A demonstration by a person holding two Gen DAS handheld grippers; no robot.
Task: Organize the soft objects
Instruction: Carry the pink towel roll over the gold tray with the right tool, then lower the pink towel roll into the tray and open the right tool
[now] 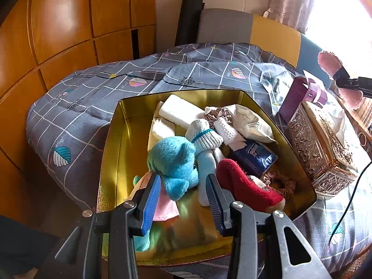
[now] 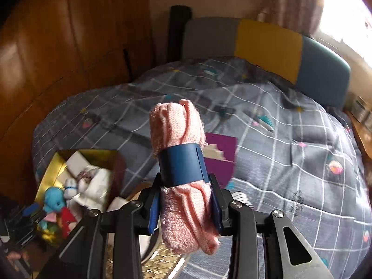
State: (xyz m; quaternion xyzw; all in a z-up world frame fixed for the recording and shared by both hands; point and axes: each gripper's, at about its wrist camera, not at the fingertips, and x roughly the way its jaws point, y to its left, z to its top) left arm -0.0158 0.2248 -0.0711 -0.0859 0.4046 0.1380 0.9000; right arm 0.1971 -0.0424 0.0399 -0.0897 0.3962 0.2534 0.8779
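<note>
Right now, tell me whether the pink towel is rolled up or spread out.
Rolled up. The pink towel is a tight roll with a blue band around its middle, held in the right hand-held gripper.

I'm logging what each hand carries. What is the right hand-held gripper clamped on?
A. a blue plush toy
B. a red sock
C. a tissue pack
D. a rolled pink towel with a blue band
D: the right hand-held gripper pinches the rolled pink towel, whose blue band sits just above the pads.

Blown-out window (image 1: 344, 11) glare upper right, right view motion-blurred
</note>
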